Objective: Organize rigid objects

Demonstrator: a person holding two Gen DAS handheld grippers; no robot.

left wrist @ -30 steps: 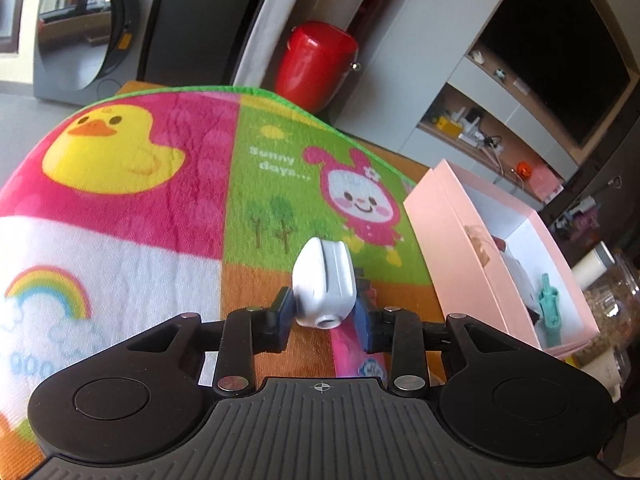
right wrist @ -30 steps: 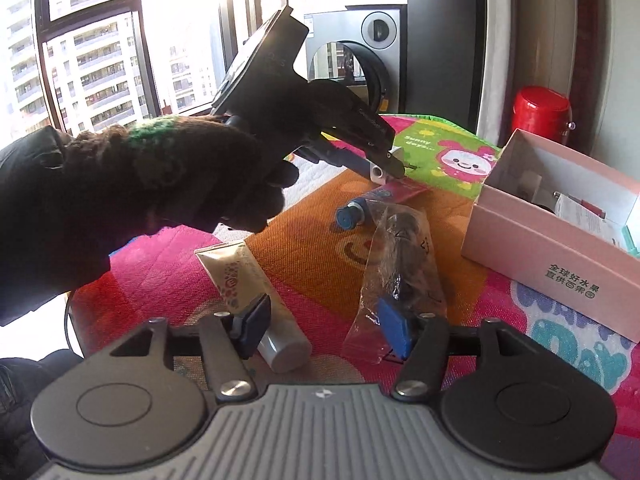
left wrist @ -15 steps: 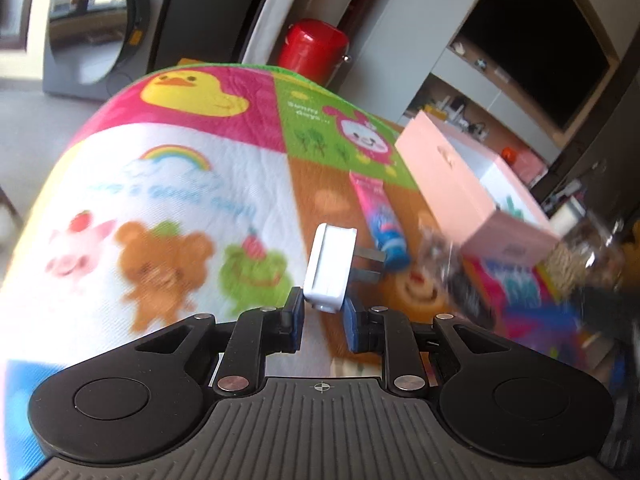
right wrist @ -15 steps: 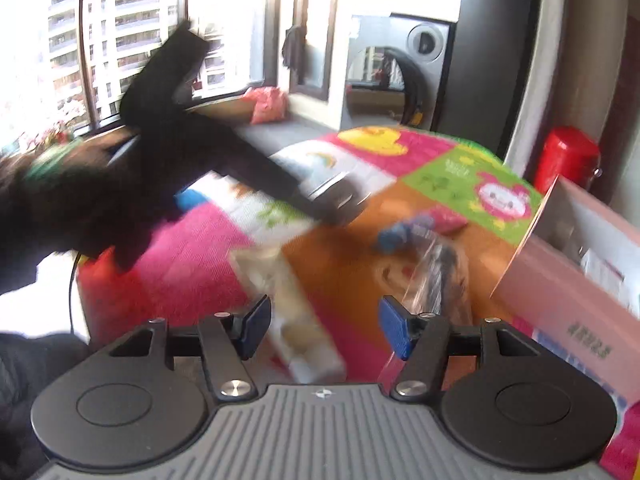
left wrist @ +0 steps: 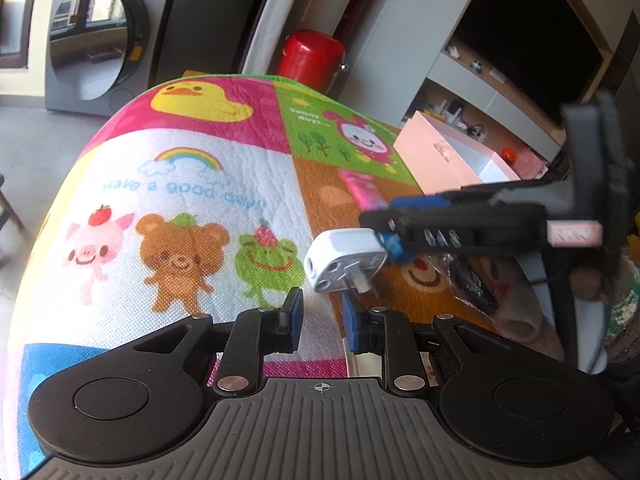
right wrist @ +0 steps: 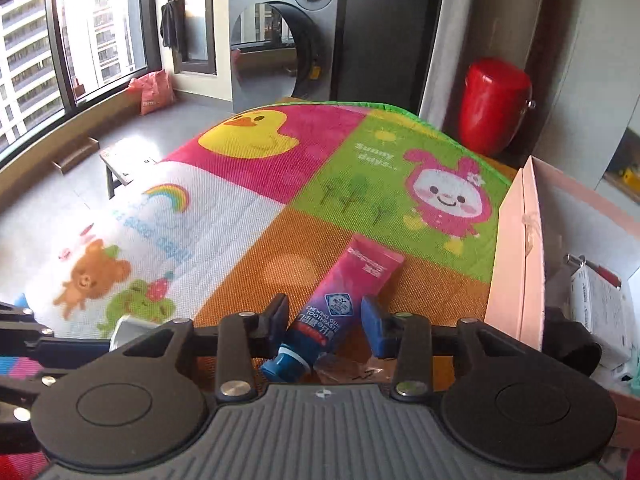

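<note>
Left wrist view. Finds the left hand-held gripper (left wrist: 322,316) at lower centre, jaws drawn close together with only a narrow slot between the blue pads. Places the white plug (left wrist: 344,258) just beyond the tips, tilted, prong face toward the camera, over the cartoon mat (left wrist: 180,184) covering the bench. Cannot confirm any pinch on its lower corner. Notes the right hand-held gripper (left wrist: 396,224) reaching in from the right edge, blurred, one pad beside the plug. Locates the pink toothpaste tube (left wrist: 362,188) behind it, a clear bag (left wrist: 468,276) with a dark item at lower right, and the open pink box (left wrist: 432,156) at upper right. Logs a red canister (left wrist: 312,58) beyond the mat's far edge.

Right wrist view. Finds the right hand-held gripper at lower centre, jaws apart and just closing in. Places the toothpaste tube (right wrist: 352,280) between them, flat on the orange panel, blue cap nearest the camera, pads short of it on both sides. Locates the box wall (right wrist: 520,256) at right, with packets inside. Glimpses the plug (right wrist: 130,326) at lower left, at the left tool's tips. Logs a washing machine (right wrist: 288,40) at top centre.
</note>
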